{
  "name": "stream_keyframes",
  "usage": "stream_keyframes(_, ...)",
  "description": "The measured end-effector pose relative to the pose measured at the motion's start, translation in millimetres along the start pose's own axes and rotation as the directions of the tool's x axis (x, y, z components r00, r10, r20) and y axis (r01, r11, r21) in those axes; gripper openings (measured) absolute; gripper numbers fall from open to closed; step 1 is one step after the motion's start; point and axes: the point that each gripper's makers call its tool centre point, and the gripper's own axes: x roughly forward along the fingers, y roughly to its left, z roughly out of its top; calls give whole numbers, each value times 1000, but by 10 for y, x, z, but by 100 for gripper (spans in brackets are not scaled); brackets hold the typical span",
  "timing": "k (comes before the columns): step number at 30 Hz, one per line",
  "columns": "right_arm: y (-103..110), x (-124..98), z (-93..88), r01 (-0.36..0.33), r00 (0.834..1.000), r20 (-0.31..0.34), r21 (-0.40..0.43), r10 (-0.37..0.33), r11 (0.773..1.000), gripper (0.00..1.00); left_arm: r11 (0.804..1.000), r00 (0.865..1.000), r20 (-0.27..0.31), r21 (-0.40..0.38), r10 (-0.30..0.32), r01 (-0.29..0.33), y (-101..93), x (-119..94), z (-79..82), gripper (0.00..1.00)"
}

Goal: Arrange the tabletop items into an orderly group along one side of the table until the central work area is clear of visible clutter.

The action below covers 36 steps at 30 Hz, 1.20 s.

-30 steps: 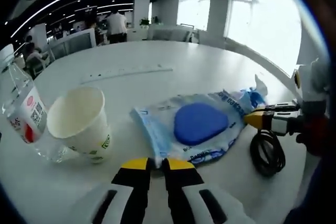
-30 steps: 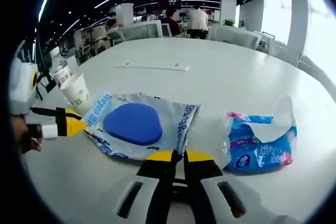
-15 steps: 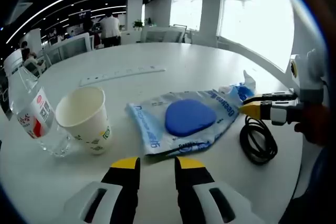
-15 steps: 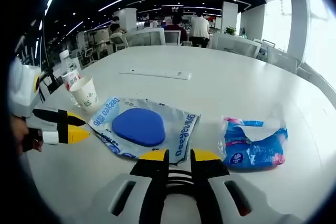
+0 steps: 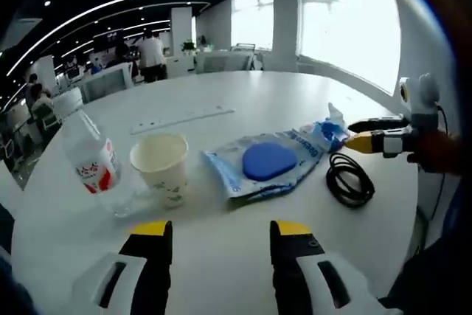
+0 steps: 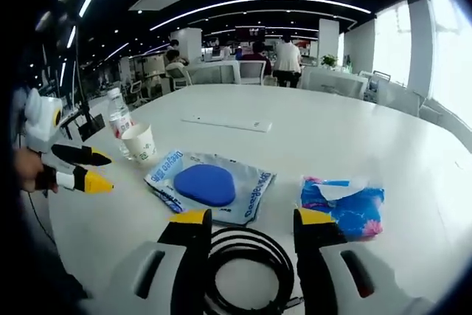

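With both the left gripper and right gripper spread and empty, better to start on the coiled black cable lying between the right jaws, probably pinching several loops together.

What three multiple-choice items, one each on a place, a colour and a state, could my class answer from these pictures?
1. Where is the cup?
A. between bottle and pouch
B. on the cable
C. beside the tissue pack

2. What colour is the pad in the pouch?
A. red
B. blue
C. green

3. How do the left gripper's jaws stand?
A. shut on the cup
B. shut on nothing
C. open

Answers: 1 A, it stands between them; 2 B, blue shows through the wrap; 3 C, a wide gap parts the jaws.
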Motion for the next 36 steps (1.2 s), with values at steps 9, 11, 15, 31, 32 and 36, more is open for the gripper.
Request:
stream_keyframes(9,-46,-269,-41,-35,999,12,-16,35,999,68,1000,1000,21,-21,10,-9,295,-432,-21,74)
stream_keyframes(11,-59,-337,-36,-36,999,19,-4,36,999,71,999,999,30,-32,10,-9,355,-520,-38,76)
stream_keyframes(15,-116,-440,-75,-34,999,23,10,33,999,78,998,999,51,-64,-1,4,441,-663,-45,80)
stream_keyframes(31,-343,-820,-242,-58,998,-20,14,58,998,93,993,999,20,-109,-38,40,504,-969,-108,96)
stream_keyframes(32,-337,-856,-242,-64,998,-23,19,64,998,93,992,999,20,-117,-48,50,480,-999,-82,97)
stream_keyframes(36,-350,-936,-250,-68,997,-37,27,69,997,96,991,998,5,-111,-69,69,476,-1051,-145,99)
